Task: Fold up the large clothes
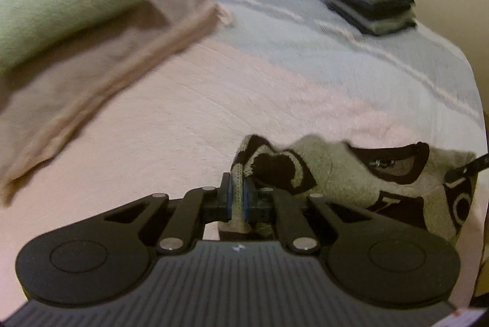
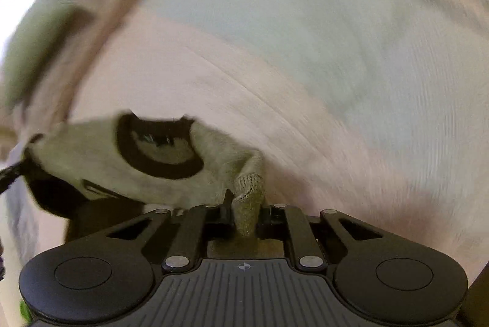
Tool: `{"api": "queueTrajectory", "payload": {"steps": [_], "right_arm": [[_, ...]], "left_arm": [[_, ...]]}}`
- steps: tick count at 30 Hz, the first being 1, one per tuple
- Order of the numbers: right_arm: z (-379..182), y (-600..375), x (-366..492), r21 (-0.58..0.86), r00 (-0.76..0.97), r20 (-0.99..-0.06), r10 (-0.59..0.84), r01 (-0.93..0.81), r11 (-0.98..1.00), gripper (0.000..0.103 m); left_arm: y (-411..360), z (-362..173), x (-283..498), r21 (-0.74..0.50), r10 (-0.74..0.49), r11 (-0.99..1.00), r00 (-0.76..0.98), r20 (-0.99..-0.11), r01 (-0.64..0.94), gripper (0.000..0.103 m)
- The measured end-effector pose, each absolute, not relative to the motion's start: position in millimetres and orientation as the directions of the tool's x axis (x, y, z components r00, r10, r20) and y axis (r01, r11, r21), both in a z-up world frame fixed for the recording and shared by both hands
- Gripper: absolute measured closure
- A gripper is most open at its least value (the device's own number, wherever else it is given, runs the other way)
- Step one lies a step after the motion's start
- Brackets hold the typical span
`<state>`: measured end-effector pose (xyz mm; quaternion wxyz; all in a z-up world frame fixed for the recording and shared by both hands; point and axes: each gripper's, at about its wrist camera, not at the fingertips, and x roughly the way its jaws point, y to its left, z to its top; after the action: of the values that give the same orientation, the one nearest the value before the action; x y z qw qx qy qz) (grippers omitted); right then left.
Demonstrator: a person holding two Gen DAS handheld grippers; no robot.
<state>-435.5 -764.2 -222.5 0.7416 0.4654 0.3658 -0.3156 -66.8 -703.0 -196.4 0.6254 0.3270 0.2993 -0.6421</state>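
A grey sweater with black lettering and a black collar (image 1: 345,171) hangs just over the pink and blue bedspread (image 1: 214,100). My left gripper (image 1: 237,195) is shut on one edge of it, the cloth pinched between the blue pads. In the right wrist view the same grey sweater (image 2: 101,155) stretches away to the left, its black collar facing me. My right gripper (image 2: 244,213) is shut on a ribbed grey edge of it. The other gripper's tip (image 1: 464,168) shows at the right edge of the left wrist view.
A beige garment (image 1: 101,64) with a green one (image 1: 58,5) on top lies at the left of the bed. A stack of folded dark and grey clothes (image 1: 369,2) sits at the far right. A wall rises behind the bed.
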Motion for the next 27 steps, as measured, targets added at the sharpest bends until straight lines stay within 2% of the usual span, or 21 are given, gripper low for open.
{"api": "queueTrajectory", "payload": {"steps": [3, 6, 9, 13, 20, 24, 27], "right_arm": [[-147, -756, -428, 0.461, 0.627, -0.752, -0.202, 0.72, 0.518, 0.095], [-72, -727, -424, 0.413, 0.711, -0.643, -0.284, 0.634, 0.654, 0.095], [2, -675, -433, 0.326, 0.779, -0.499, -0.379, 0.574, 0.751, 0.095], [68, -601, -458, 0.191, 0.818, -0.347, -0.46, 0.542, 0.819, 0.095], [165, -520, -491, 0.041, 0.866, -0.18, -0.467, 0.481, 0.876, 0.095], [209, -520, -483, -0.026, 0.871, -0.107, -0.479, 0.48, 0.877, 0.096], [218, -551, -453, -0.047, 0.877, -0.117, -0.466, 0.463, 0.885, 0.096]], "left_arm": [[-666, -144, -68, 0.055, -0.667, 0.035, 0.064, -0.742, 0.998, 0.099], [-617, -81, -69, 0.088, -0.743, 0.112, 0.142, -0.654, 0.99, 0.099], [-554, -15, -76, 0.131, -0.815, 0.188, 0.229, -0.533, 0.974, 0.099], [-455, 51, -100, 0.15, -0.875, 0.263, 0.301, -0.38, 0.953, 0.099], [-327, 124, -148, 0.126, -0.909, 0.33, 0.351, -0.226, 0.936, 0.099], [-302, 160, -152, 0.107, -0.92, 0.337, 0.351, -0.174, 0.935, 0.099], [-309, 175, -146, 0.089, -0.921, 0.342, 0.353, -0.166, 0.935, 0.099]]}}
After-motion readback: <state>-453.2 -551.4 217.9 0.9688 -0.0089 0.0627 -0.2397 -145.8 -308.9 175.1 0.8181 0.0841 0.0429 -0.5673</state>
